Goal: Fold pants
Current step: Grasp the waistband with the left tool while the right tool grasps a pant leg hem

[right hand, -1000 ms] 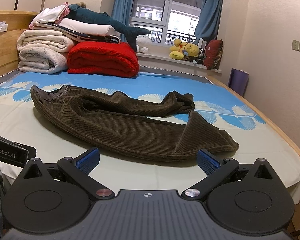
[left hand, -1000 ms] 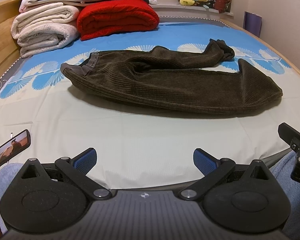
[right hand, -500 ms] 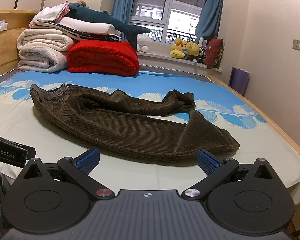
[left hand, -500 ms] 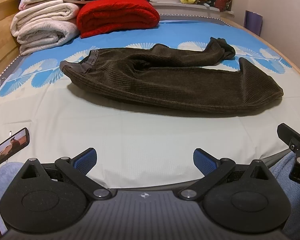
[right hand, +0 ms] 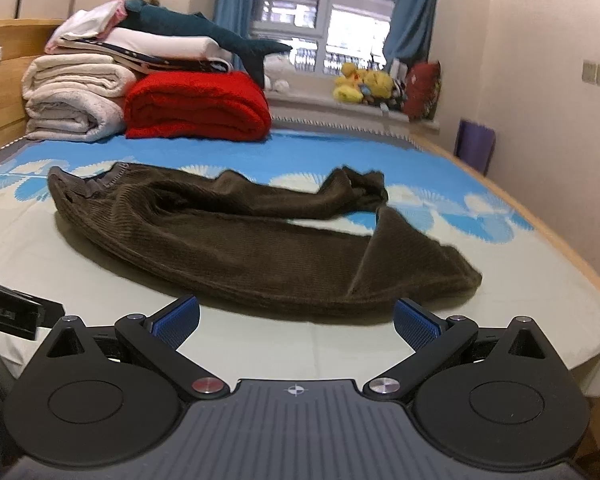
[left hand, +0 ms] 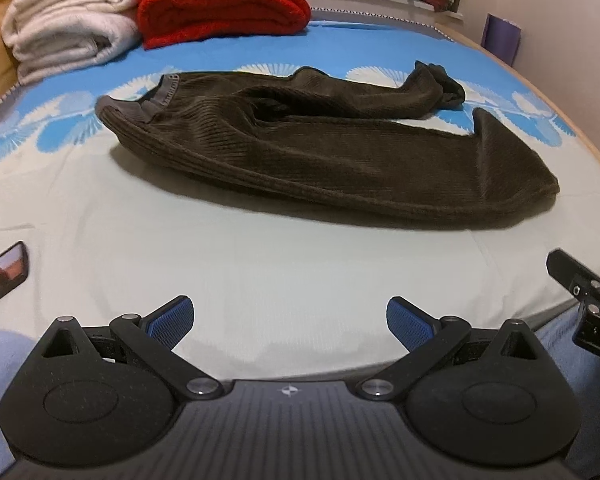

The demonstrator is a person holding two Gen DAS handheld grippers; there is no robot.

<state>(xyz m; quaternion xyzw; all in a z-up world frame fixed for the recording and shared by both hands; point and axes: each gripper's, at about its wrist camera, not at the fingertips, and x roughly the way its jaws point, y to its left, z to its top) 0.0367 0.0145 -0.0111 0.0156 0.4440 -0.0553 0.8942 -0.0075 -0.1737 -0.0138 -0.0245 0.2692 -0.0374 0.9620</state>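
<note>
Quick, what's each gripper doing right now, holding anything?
Left gripper: open, empty, short of the pants.
Right gripper: open, empty, not touching the pants.

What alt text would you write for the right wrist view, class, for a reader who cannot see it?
Dark brown corduroy pants lie unfolded across a bed, waistband to the left and legs to the right. The open right gripper hovers just short of their near edge, holding nothing. Behind them sit a folded red blanket and white blankets.
</note>
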